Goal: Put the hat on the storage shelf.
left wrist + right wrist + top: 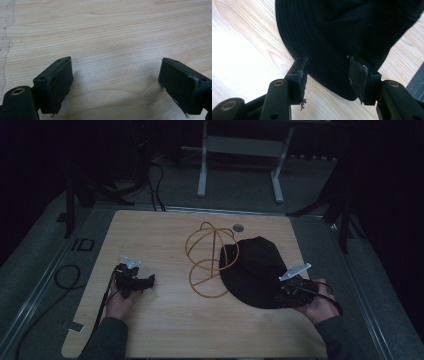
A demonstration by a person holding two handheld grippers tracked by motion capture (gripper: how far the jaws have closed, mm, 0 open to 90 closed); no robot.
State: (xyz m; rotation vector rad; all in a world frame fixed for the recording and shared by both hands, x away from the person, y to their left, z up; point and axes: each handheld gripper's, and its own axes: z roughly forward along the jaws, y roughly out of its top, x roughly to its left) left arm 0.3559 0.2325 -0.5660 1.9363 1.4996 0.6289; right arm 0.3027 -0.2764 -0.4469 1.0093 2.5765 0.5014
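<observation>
The black hat [255,270] lies on the table [165,330], leaning on a wire stand [207,260]. The right gripper [328,75] is open around the brim, ready to squeeze next. The left gripper [116,85] rests wide open, holding nothing.

tools [150,282]: black, brass screws | grey plates | dark sleeves [107,340]
</observation>
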